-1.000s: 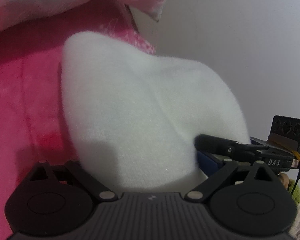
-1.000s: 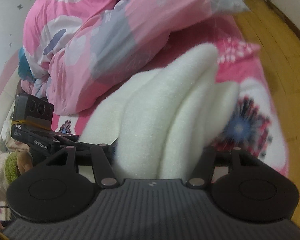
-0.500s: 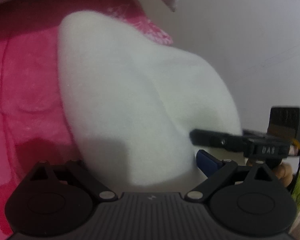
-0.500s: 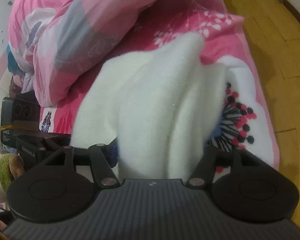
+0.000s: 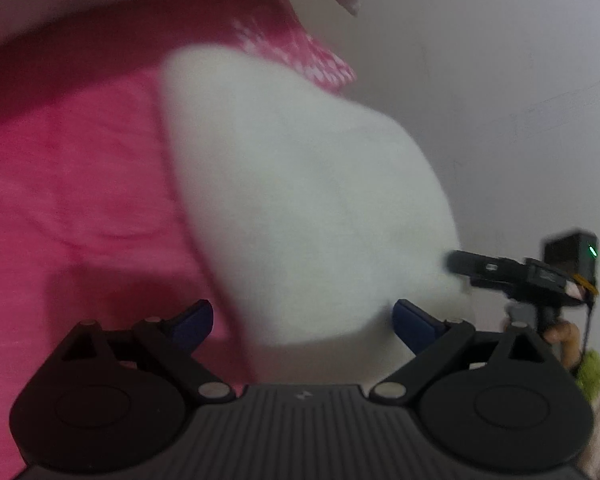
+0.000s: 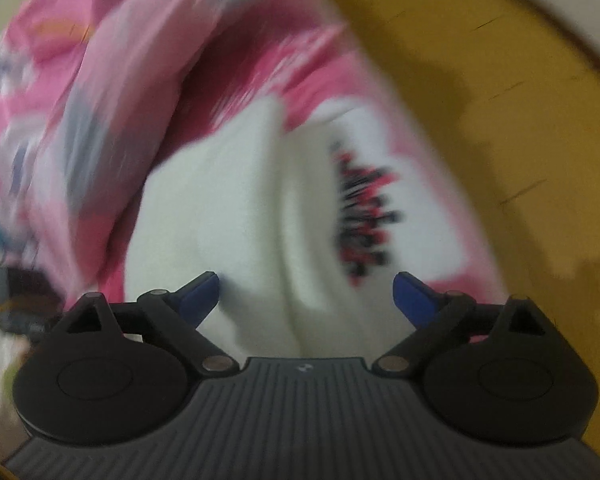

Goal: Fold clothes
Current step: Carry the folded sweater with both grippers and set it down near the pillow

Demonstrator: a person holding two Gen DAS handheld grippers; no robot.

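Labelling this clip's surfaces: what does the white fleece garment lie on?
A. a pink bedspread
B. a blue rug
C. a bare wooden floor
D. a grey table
A: the white fleece garment rests on the pink bedspread, with the wooden floor off to the side past the bed's edge.

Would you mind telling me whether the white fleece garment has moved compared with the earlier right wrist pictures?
Yes. The white fleece garment has dropped out of the right claw, whose jaws are opening, and now lies lower against the pink floral bedsheet.
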